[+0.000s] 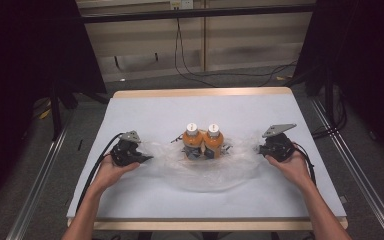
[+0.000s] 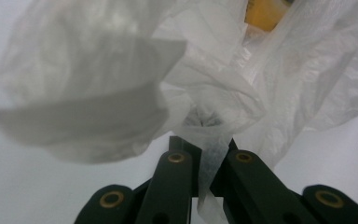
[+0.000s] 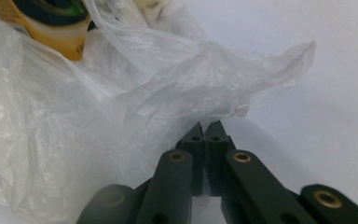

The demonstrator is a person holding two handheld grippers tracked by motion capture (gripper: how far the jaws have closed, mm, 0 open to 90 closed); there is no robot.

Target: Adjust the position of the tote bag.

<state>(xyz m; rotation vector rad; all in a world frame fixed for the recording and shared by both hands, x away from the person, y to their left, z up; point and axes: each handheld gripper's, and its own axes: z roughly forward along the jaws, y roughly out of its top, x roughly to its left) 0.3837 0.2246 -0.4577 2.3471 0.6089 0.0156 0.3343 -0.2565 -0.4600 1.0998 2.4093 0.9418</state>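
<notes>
A clear plastic bag (image 1: 207, 170) lies spread across the middle of the white table (image 1: 145, 200), with two orange bottles (image 1: 202, 141) with white caps standing upright inside it. My left gripper (image 1: 145, 159) is shut on the bag's left edge; a strip of the plastic bag (image 2: 214, 158) runs between its closed jaws. My right gripper (image 1: 261, 148) is shut on the bag's right edge, and the plastic bag (image 3: 182, 107) bunches at its closed jaw tips. An orange bottle (image 3: 51, 28) shows through the film at the upper left of the right gripper view.
The table has a wooden rim (image 1: 200, 92) at the far side. Black curtains (image 1: 25, 60) hang at both sides, and cables (image 1: 190, 70) trail on the floor behind the table. Metal rails (image 1: 40, 175) run along the floor at left and right.
</notes>
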